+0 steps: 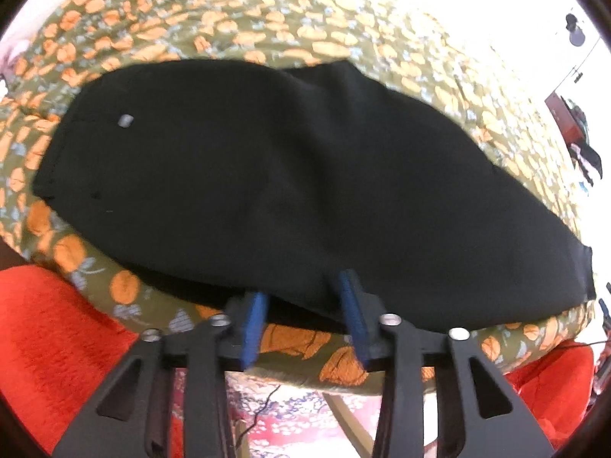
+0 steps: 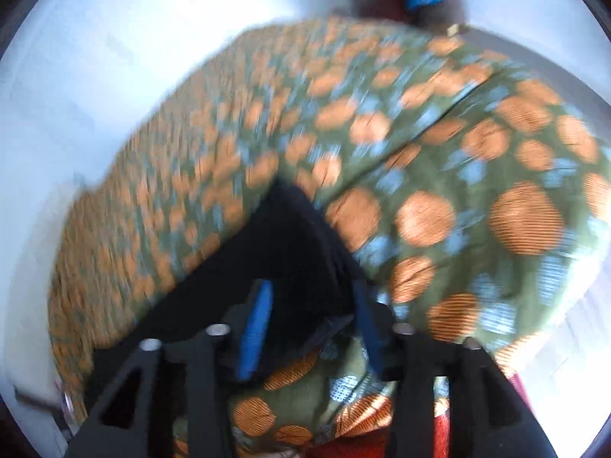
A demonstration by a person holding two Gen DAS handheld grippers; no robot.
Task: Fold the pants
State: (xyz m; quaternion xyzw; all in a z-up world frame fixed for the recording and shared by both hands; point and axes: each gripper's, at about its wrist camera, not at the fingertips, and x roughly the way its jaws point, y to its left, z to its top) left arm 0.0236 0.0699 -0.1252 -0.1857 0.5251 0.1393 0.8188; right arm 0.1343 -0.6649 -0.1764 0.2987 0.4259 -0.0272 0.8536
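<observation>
- Pants: black, flat on green sheet with orange print, long axis left to right in left wrist view, waist end with small grey tab at far left of pants.
- Looks folded leg over leg already, judging by single long slab outline and doubled layers along near edge; cannot confirm layer count.
- Left hand-held gripper: fingers spread, blue pads either side of pants' near edge, about mid-length. Cloth edge sits at fingertips, not pinched.
- Right hand-held gripper: heavy blur in right wrist view. Fingers spread, black corner of pants between them, reaching past fingertips as a pointed flap. No clamp visible, pads apart from cloth as far as blur allows.
- Which end of pants right gripper faces: cannot tell.
- Red fabric below and left of pants, off sheet edge; red patterned floor under gripper frame. Not involved.
- Progress estimate: lengthwise fold done, crosswise folds not yet done; pants at full length.
- Left to do, by judgement: close both grippers on near edge or one end, carry over toward opposite end, flatten, repeat for compact stack.
- Risk: thin layered edge, easy to grab top layer only and split fold.
</observation>
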